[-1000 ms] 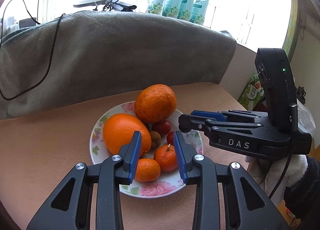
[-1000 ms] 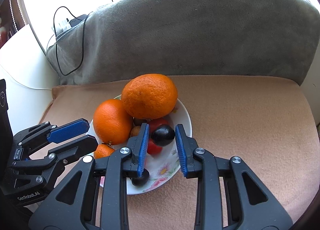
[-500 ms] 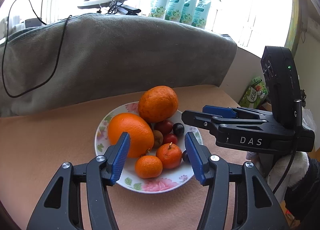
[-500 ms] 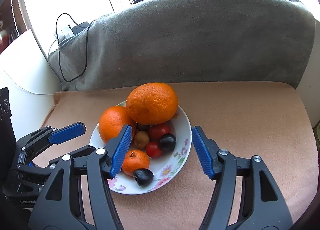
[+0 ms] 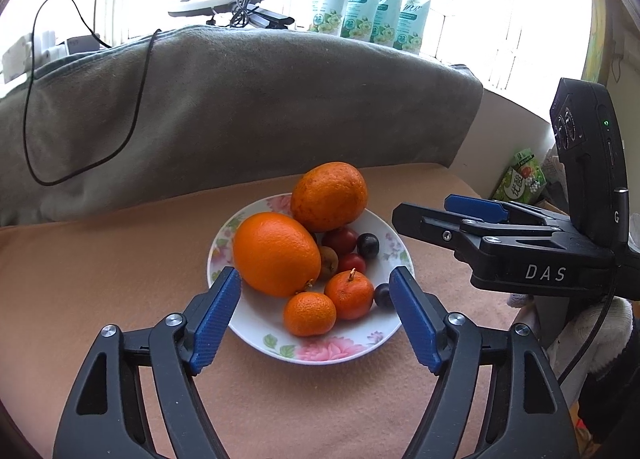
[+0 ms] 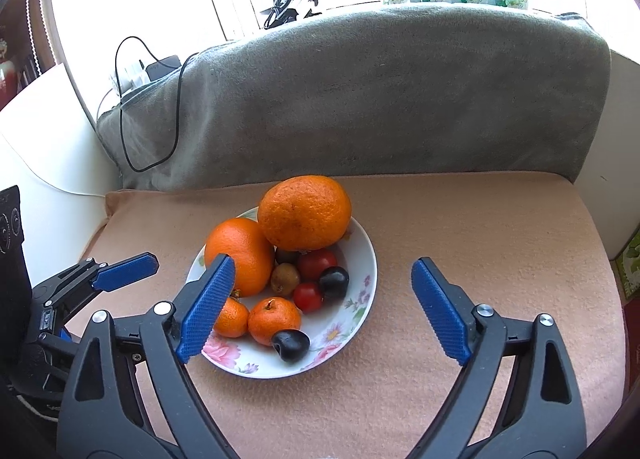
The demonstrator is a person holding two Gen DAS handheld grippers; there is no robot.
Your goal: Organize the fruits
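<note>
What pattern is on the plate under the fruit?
White plate with pink flowers and green leaves around its rim, clearest in the left wrist view.

We note a white plate [image 5: 328, 351] with pink flowers and green leaves ahead of the left gripper [image 5: 316, 319], whose pads are blue on black arms. On it: orange citrus [image 5: 276, 253], red tomatoes [image 6: 316, 263], dark purple plums [image 6: 291, 345]. Beneath lies tan cloth [image 6: 480, 239]; beyond, a grey blanket [image 6: 380, 99].
</note>
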